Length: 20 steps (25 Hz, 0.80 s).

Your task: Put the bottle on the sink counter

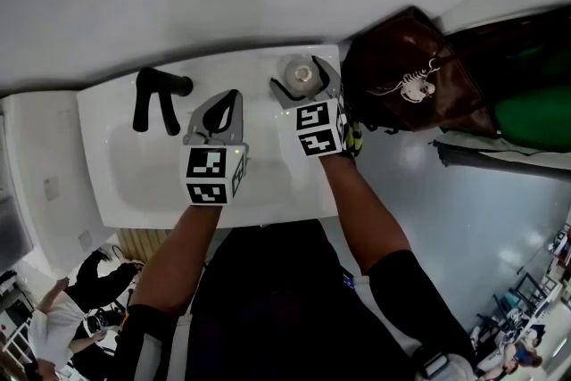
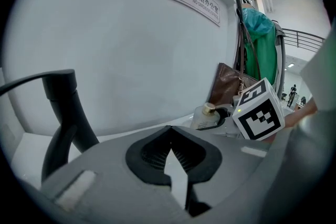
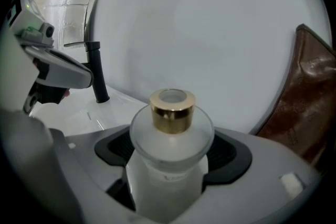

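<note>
Bare sink basin [image 1: 134, 169] between black faucet [image 1: 161, 98], left, and brown bag [image 1: 410, 71], right.

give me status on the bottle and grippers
Left gripper shut, empty. Right gripper open around bottle, grip looks released. Bottle upright on sink counter, back right corner. Brown bag close beside, nothing blocking.

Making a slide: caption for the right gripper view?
Gold-capped bottle upright between the right gripper's open jaws; black tap behind, brown bag at right.
</note>
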Tool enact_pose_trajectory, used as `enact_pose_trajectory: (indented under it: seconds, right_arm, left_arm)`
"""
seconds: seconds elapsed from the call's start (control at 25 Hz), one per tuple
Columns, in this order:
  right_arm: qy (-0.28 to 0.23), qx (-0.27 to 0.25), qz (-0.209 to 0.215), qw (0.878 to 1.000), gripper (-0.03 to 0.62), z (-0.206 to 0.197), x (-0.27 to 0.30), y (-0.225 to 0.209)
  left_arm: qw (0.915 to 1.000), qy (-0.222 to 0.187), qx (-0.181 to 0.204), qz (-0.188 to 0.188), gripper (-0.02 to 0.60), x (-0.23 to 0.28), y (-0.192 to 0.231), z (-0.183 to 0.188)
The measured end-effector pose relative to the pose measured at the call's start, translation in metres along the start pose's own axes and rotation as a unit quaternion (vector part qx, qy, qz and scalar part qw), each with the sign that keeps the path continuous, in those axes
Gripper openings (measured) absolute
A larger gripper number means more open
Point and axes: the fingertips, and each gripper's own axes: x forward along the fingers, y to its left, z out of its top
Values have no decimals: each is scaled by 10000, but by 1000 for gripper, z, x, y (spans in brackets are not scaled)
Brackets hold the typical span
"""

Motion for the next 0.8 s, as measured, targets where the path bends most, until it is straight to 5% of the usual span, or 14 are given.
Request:
enact_pose_trajectory:
  seconds: [0.44,0.64,0.8]
  right_arm:
    - [-170,204,-479,9985,383,0,-64,13]
    - [-336,535,-674,9957,264,-1,-106,36]
    - [-299,573,-716,9953,228,-5,-131,65]
  left_arm:
    - [9991,-276,136,-300,2,-27,-22,5]
    - [9983,-345,179,-431,2,-50,-33,-4]
    - [9977,-374,231,-514,2,-74,-39,-14]
